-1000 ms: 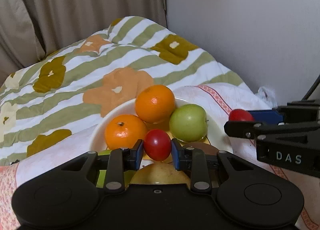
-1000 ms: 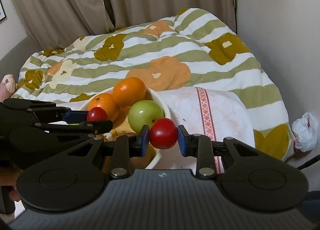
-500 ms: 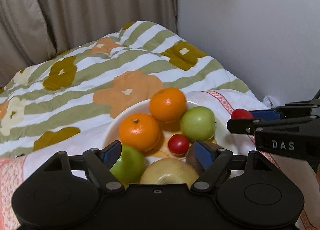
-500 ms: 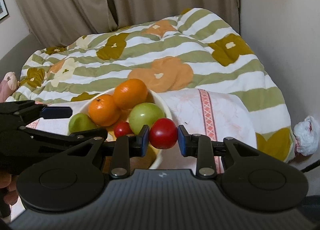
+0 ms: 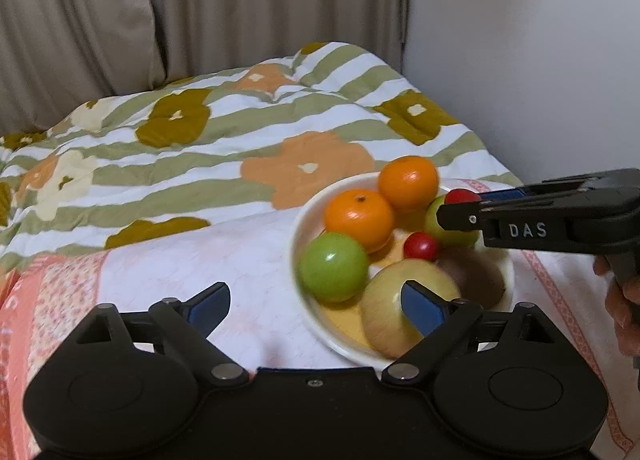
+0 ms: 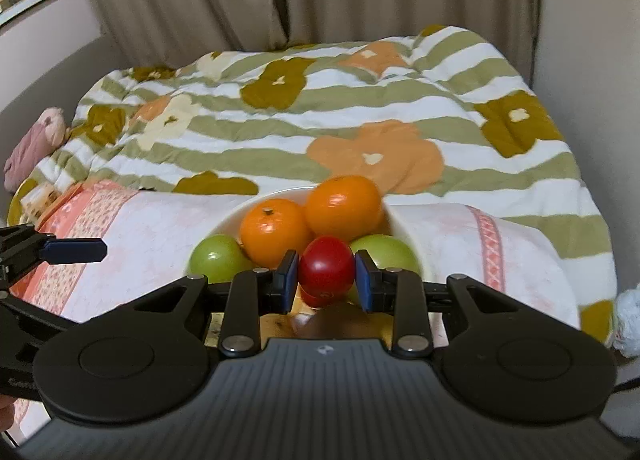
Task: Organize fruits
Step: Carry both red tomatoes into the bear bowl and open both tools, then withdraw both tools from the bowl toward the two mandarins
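A white bowl [image 5: 304, 228] on a pink-and-white cloth holds two oranges [image 5: 359, 218], two green apples [image 5: 334, 266], a yellowish apple [image 5: 384, 308], a brown fruit [image 5: 474, 274] and a small red tomato [image 5: 421, 246]. My left gripper [image 5: 316, 304] is open and empty, drawn back to the bowl's left front. My right gripper [image 6: 326, 274] is shut on a second red tomato [image 6: 326, 270] and holds it over the bowl [image 6: 224, 222]; in the left wrist view that gripper [image 5: 460, 204] reaches in from the right over the bowl.
The cloth [image 5: 224, 260] lies on a bed with a green-striped flowered quilt [image 5: 240, 140]. Curtains [image 5: 240, 0] hang behind, a white wall [image 5: 520, 40] stands at the right. A pink plush toy [image 6: 36, 140] lies at the far left, a crumpled white bag [image 6: 628, 320] at the right.
My left gripper opened, let its tomato drop into the bowl, and drew back to the left. My right gripper moved left over the bowl with its tomato.
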